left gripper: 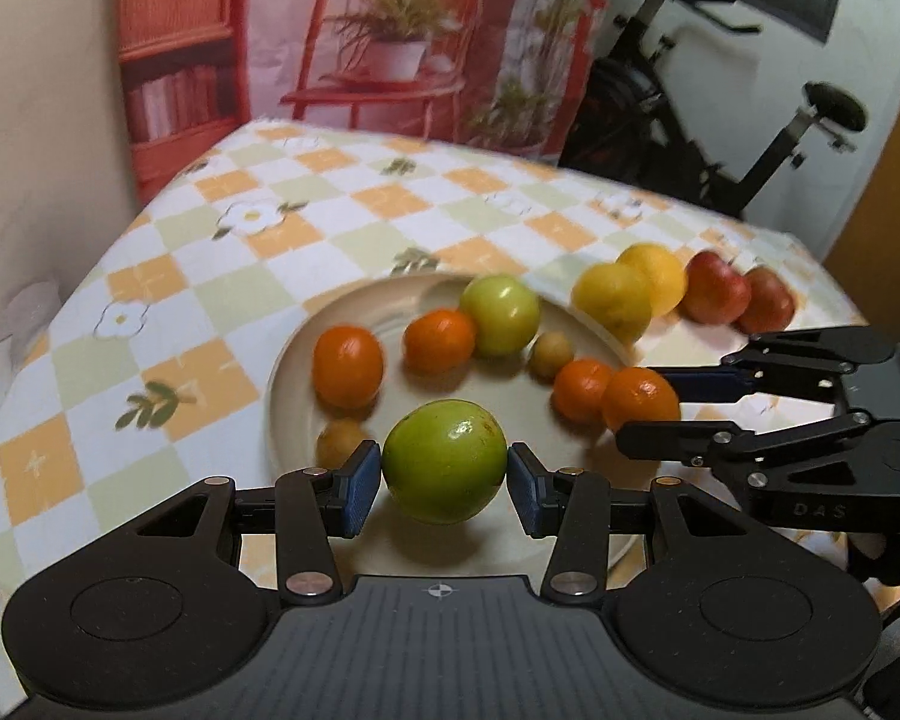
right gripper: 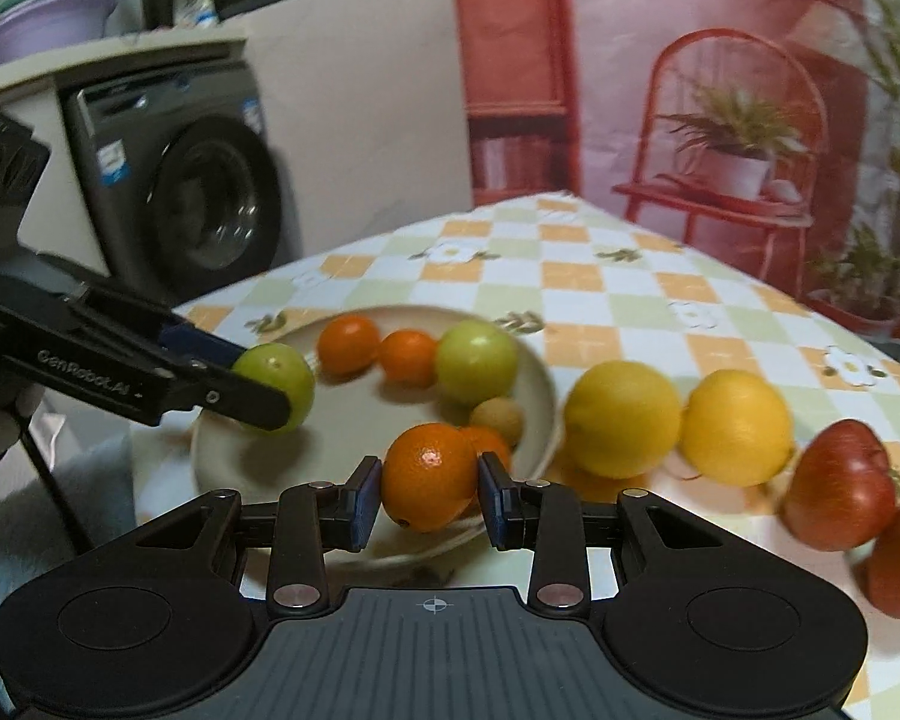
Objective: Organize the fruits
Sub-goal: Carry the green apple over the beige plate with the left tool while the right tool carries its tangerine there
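Checkered floral tablecloth [left gripper: 168,324]; printed backdrop showing a red chair and potted plant [left gripper: 384,42]; black exercise bike [left gripper: 768,138]; grey front-loading washing machine [right gripper: 186,192]; stacked plastic basins [right gripper: 42,12].

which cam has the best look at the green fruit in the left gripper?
Left wrist: the green fruit sits centred and sharp between the left gripper's pads, unobstructed. In the right wrist view the green fruit is small, at the left, partly covered by that gripper's near finger.

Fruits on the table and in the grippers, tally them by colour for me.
Round orange citrus fruits: 4
Round green fruits: 2
Small tan round fruits: 2
Round yellow fruits: 2
Red apples: 2
Total: 12
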The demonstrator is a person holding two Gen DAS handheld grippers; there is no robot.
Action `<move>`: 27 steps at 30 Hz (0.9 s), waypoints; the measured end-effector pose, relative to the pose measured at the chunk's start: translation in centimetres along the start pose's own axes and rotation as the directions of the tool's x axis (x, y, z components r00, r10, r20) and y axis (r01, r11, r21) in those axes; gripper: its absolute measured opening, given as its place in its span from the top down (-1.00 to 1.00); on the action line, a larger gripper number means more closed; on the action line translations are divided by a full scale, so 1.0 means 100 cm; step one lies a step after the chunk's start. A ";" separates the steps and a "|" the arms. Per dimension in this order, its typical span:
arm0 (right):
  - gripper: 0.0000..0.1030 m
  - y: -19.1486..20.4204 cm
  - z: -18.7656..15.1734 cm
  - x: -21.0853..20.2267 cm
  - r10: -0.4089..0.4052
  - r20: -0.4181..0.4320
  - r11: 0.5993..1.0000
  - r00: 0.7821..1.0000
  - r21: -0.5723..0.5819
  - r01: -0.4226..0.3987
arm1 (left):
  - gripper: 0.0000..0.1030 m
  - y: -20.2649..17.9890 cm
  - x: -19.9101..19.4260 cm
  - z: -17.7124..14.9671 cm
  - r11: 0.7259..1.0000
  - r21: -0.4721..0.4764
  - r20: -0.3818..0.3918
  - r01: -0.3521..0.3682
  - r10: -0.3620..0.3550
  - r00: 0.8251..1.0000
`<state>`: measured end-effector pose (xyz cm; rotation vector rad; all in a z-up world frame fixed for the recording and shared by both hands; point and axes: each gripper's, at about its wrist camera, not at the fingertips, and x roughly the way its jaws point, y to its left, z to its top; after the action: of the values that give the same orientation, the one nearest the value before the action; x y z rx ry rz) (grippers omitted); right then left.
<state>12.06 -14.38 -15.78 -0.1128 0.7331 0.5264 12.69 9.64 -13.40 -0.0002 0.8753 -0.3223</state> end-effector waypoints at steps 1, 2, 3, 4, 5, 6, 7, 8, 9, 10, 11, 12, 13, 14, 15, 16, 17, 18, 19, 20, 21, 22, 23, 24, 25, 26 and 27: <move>0.39 0.003 0.000 0.002 0.005 -0.008 1.000 1.000 -0.007 -0.005 | 0.05 0.001 0.000 -0.001 1.000 -0.006 -0.013 -0.006 0.006 1.000; 0.39 0.005 -0.001 0.004 0.011 -0.016 1.000 1.000 -0.016 -0.011 | 0.05 0.002 0.000 -0.003 1.000 -0.010 -0.021 -0.005 0.005 1.000; 0.39 0.008 -0.001 0.005 0.016 -0.024 1.000 1.000 -0.025 -0.017 | 0.05 0.003 0.000 -0.004 1.000 -0.014 -0.029 -0.002 0.002 1.000; 0.39 0.012 -0.001 0.007 0.021 -0.032 0.999 0.999 -0.035 -0.022 | 0.05 0.003 0.000 -0.006 1.000 -0.014 -0.034 -0.002 0.002 0.999; 0.39 0.014 -0.001 0.010 0.023 -0.038 0.999 0.999 -0.044 -0.025 | 0.05 0.003 0.000 -0.008 1.000 -0.013 -0.038 -0.005 0.004 0.999; 0.39 0.016 -0.001 0.011 0.024 -0.044 0.998 0.999 -0.052 -0.026 | 0.05 0.004 0.000 -0.009 1.000 -0.011 -0.036 -0.005 0.005 0.999; 0.39 0.018 -0.001 0.013 0.022 -0.050 0.998 0.999 -0.059 -0.025 | 0.05 0.004 -0.001 -0.010 1.000 -0.010 -0.035 -0.005 0.004 0.999; 0.39 0.019 -0.001 0.014 0.019 -0.053 0.998 0.998 -0.065 -0.022 | 0.05 0.004 -0.001 -0.010 1.000 -0.013 -0.034 -0.004 0.004 0.999; 0.39 0.019 -0.002 0.015 0.016 -0.055 0.997 0.998 -0.068 -0.020 | 0.05 0.005 0.000 -0.010 1.000 -0.015 -0.034 -0.006 0.005 0.999; 0.39 0.019 -0.002 0.015 0.012 -0.055 0.997 0.998 -0.070 -0.016 | 0.05 0.005 0.000 -0.010 1.000 -0.013 -0.030 -0.011 0.010 0.999; 0.39 0.019 -0.003 0.015 0.005 -0.055 0.997 0.999 -0.071 -0.009 | 0.05 0.005 0.000 -0.010 1.000 -0.010 -0.026 -0.017 0.017 1.000; 0.39 0.017 -0.003 0.015 0.000 -0.053 0.997 0.999 -0.072 -0.003 | 0.05 0.004 0.000 -0.010 1.000 -0.010 -0.021 -0.021 0.021 1.000; 0.39 0.016 -0.003 0.015 -0.006 -0.051 0.997 0.999 -0.073 0.002 | 0.05 0.005 0.000 -0.010 1.000 -0.014 -0.016 -0.021 0.021 1.000; 0.39 0.015 -0.004 0.015 -0.015 -0.049 0.997 0.999 -0.073 0.011 | 0.05 0.007 0.001 -0.010 1.000 -0.022 -0.012 -0.021 0.020 1.000; 0.39 0.014 -0.004 0.014 -0.016 -0.046 0.997 0.999 -0.073 0.013 | 0.05 0.007 0.002 -0.009 0.999 -0.028 -0.008 -0.022 0.022 1.000; 0.38 0.013 -0.005 0.014 -0.019 -0.042 0.997 0.999 -0.073 0.015 | 0.05 0.007 0.003 -0.008 0.999 -0.029 -0.005 -0.024 0.024 1.000; 0.38 0.012 -0.005 0.014 -0.022 -0.041 0.997 0.999 -0.075 0.018 | 0.05 0.007 0.004 -0.007 0.999 -0.028 -0.001 -0.025 0.025 1.000; 0.38 0.012 -0.005 0.014 -0.024 -0.040 0.997 0.999 -0.078 0.020 | 0.05 0.006 0.005 -0.006 0.999 -0.027 0.002 -0.027 0.027 1.000; 0.38 0.012 -0.005 0.015 -0.026 -0.040 0.996 0.999 -0.084 0.023 | 0.05 0.006 0.005 -0.005 0.999 -0.025 0.002 -0.029 0.029 1.000; 0.38 0.013 -0.005 0.015 -0.028 -0.039 0.996 0.999 -0.089 0.025 | 0.05 0.005 0.005 -0.005 0.999 -0.024 0.000 -0.033 0.033 0.999; 0.38 0.013 -0.006 0.015 -0.030 -0.038 0.995 0.999 -0.093 0.026 | 0.05 0.005 0.005 -0.005 0.999 -0.024 -0.003 -0.034 0.034 0.999; 0.38 0.013 -0.007 0.014 -0.031 -0.035 0.995 0.999 -0.094 0.028 | 0.05 0.004 0.005 -0.005 0.999 -0.022 -0.005 -0.034 0.034 0.999; 0.38 0.013 -0.007 0.013 -0.031 -0.032 0.995 0.999 -0.091 0.028 | 0.05 0.004 0.004 -0.007 0.999 -0.020 -0.006 -0.034 0.034 0.999; 0.38 0.012 -0.008 0.013 -0.031 -0.030 0.996 0.999 -0.088 0.028 | 0.04 0.004 0.004 -0.008 0.999 -0.020 -0.009 -0.033 0.033 0.999; 0.38 0.012 -0.007 0.013 -0.031 -0.030 0.996 0.999 -0.086 0.028 | 0.04 0.005 0.004 -0.009 0.999 -0.022 -0.016 -0.036 0.036 0.999; 0.38 0.012 -0.007 0.013 -0.031 -0.029 0.996 0.999 -0.084 0.028 | 0.04 0.005 0.005 -0.010 0.999 -0.023 -0.027 -0.042 0.041 0.999; 0.39 0.012 -0.007 0.013 -0.031 -0.028 0.996 0.999 -0.083 0.029 | 0.04 0.005 0.005 -0.011 0.999 -0.020 -0.023 -0.044 0.044 0.999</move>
<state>11.83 -12.96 -17.05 -0.2088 0.7368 0.5276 12.24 10.11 -14.52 0.0043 0.8996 -0.2726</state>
